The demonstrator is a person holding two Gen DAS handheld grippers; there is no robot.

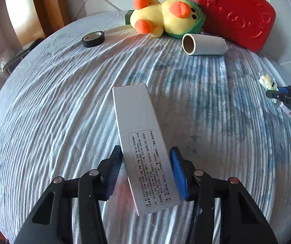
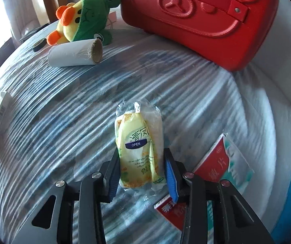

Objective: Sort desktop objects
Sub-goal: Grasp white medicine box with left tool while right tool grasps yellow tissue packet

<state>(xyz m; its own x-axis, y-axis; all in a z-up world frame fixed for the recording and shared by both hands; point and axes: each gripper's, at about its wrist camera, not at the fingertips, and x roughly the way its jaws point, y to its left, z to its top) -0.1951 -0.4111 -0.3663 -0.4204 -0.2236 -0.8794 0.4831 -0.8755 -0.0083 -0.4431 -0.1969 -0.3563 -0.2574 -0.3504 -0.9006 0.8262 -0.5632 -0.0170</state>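
Between your left gripper's [image 1: 146, 170] pads sits the white box [image 1: 143, 148], clamped on the table [image 1: 54, 111], while your right gripper [image 2: 141, 172] pinches the tissue pack [image 2: 139, 148] beside a red packet [image 2: 212, 166]: both picks look made, so lift next, evenly.

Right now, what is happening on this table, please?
A person is sorting objects with two tools. The left hand-held gripper is closed on a long white box, and the right hand-held gripper is closed on a yellow tissue packet. A plush duck, a white roll, a ring of black tape and a red case lie at the far side of the table.
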